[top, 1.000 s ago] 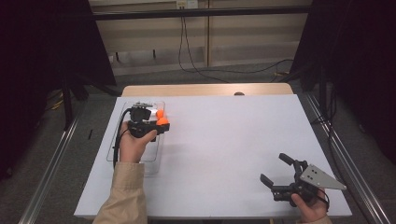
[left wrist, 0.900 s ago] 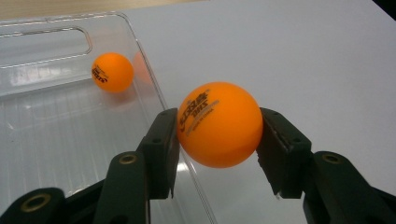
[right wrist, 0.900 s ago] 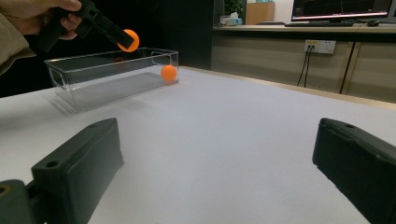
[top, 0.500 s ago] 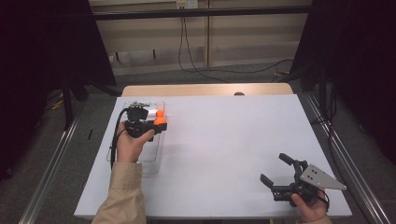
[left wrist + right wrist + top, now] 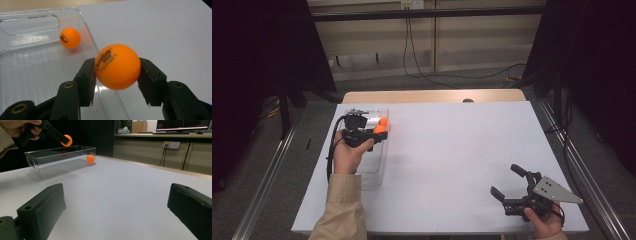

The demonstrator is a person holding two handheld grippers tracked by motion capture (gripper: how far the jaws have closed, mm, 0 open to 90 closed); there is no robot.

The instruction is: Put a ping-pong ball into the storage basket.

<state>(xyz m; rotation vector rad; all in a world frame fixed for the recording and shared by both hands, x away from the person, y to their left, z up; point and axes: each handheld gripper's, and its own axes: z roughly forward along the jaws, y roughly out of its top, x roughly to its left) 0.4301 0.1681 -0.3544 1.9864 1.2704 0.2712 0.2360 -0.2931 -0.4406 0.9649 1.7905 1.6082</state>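
My left gripper (image 5: 379, 129) is shut on an orange ping-pong ball (image 5: 117, 66), held over the right wall of a clear plastic bin (image 5: 368, 170) at the table's left. The held orange ping-pong ball (image 5: 380, 129) hangs above the bin's rim, and from the right gripper view the ball (image 5: 66, 140) sits high over the bin (image 5: 57, 161). A second orange ball (image 5: 70, 37) lies inside the bin near its far end (image 5: 383, 121). My right gripper (image 5: 509, 183) rests at the table's front right, open, with nothing between its jaws (image 5: 117, 202).
The white table top (image 5: 462, 150) stretches between the two grippers. A wooden strip (image 5: 432, 96) runs along the far edge. Cables lie on the floor behind, and metal rails flank both sides.
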